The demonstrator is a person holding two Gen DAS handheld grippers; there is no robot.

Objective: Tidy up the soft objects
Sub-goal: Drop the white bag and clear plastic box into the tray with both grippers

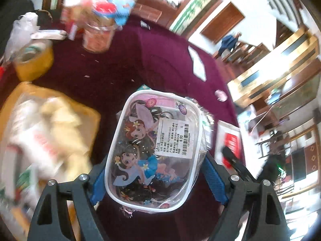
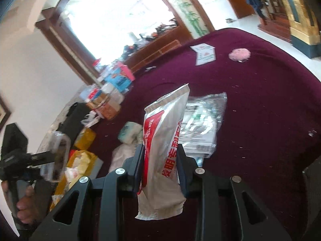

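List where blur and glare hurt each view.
Left wrist view: the clear cartoon pouch in the left gripper is sharp; the yellow bag and jar smear. Right wrist view: the window blows out; the silver packet stays legible.

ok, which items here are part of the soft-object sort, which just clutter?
In play:
- clear cartoon pouch, in left gripper
- silver-red packet, in right gripper
- pink puff
- clear plastic pack

Clutter:
- tape roll
- jar
- leaflet
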